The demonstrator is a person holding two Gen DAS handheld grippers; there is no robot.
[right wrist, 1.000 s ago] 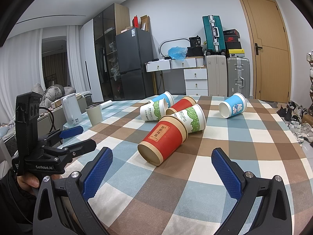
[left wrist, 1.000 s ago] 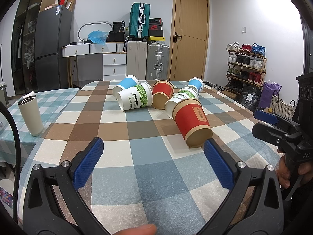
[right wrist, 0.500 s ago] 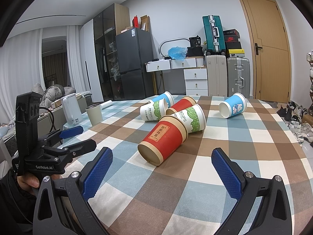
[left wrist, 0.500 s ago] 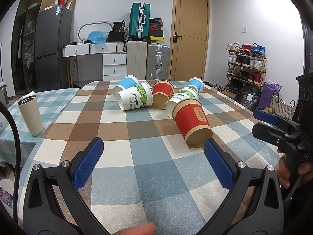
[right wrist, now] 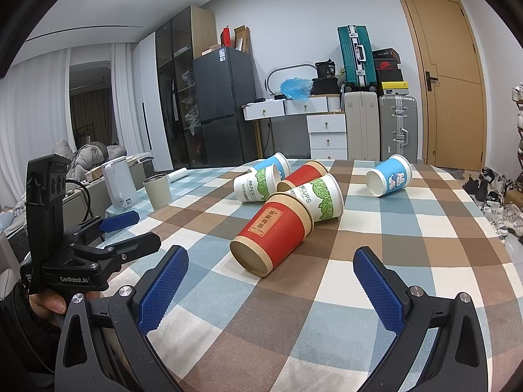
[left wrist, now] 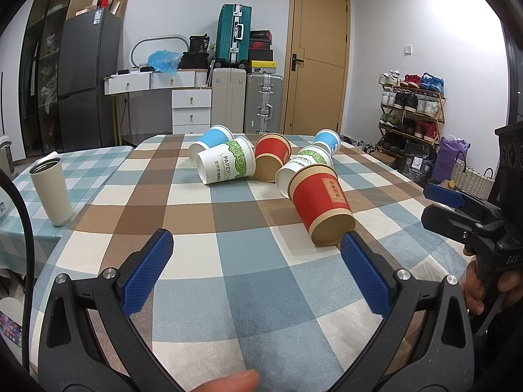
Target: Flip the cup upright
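From the left wrist view, the left gripper [left wrist: 258, 248] hangs over the near edge of the checked surface [left wrist: 261, 310], its blue-padded fingers [left wrist: 148, 272] spread wide with nothing between them. Six paper cups lie on their sides toward the far edge. The nearest red cup [left wrist: 322, 207] points its closed base at the camera, just beyond the right finger pad and apart from it. Touching its rim end is a white cup with green leaves [left wrist: 305, 166]. Behind these lie a second red cup [left wrist: 271, 158], a second white and green cup [left wrist: 227, 165], a blue cup [left wrist: 210, 140] and another blue cup [left wrist: 328, 140] further toward the far right. A beige tumbler [left wrist: 50, 191] stands upright on an adjoining cloth at the left. The right gripper [left wrist: 464, 209] shows at the right edge, held in a hand.

From the right wrist view, the right gripper [right wrist: 269, 258] also has its fingers [right wrist: 161, 290] wide apart and holding nothing, above the near edge. The nearest red cup [right wrist: 273, 236] lies beyond and between them, base toward the camera, leaning against the white and green cup [right wrist: 318, 199]. One blue cup [right wrist: 389, 179] lies alone toward the far right. The left gripper [right wrist: 127, 232] appears at the left, fingers parted.
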